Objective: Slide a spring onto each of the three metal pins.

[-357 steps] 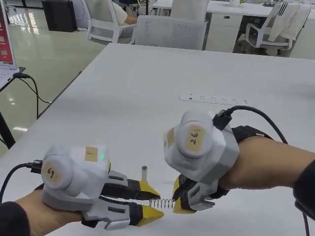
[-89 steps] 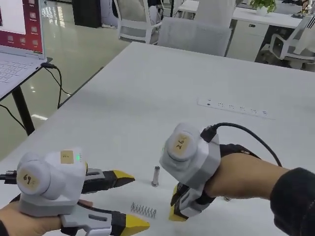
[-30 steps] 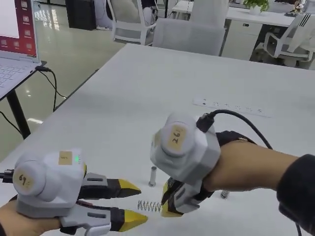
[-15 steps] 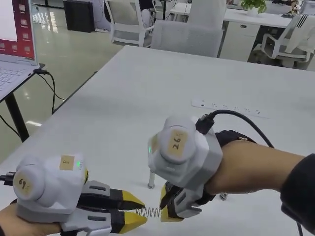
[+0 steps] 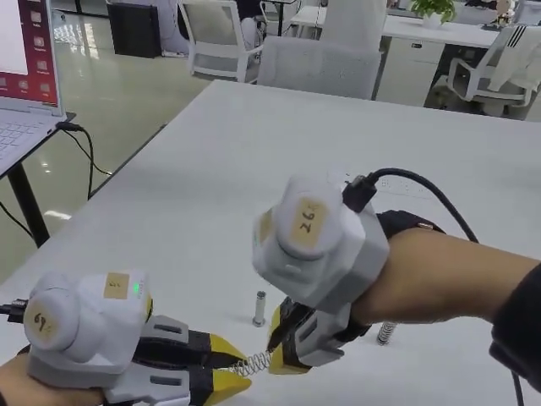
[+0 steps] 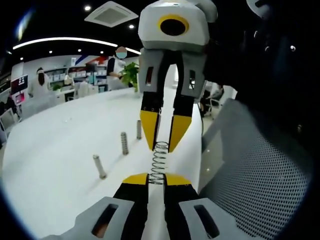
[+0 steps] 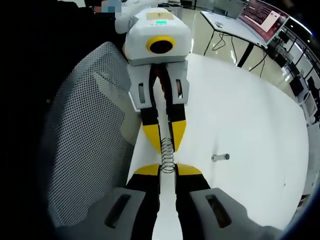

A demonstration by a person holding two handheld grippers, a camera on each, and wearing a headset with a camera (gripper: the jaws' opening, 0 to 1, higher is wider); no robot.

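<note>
left gripper (image 5: 239, 367): nearly closed, pinching one end of the spring (image 5: 252, 364)
right gripper (image 5: 274, 355): nearly closed on the other end – spring held just over the table (image 5: 254, 144)
bare pin (image 5: 259, 309): stands just behind the spring
second pin (image 5: 386, 332): wears a spring, half hidden by the right arm
around: cable (image 5: 423, 182), laptop (image 5: 21, 68)

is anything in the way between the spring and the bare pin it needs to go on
Nothing visible. The spring, held at its ends by the left hand-held gripper and right hand-held gripper, has open table between it and the bare pin just beyond.
</note>
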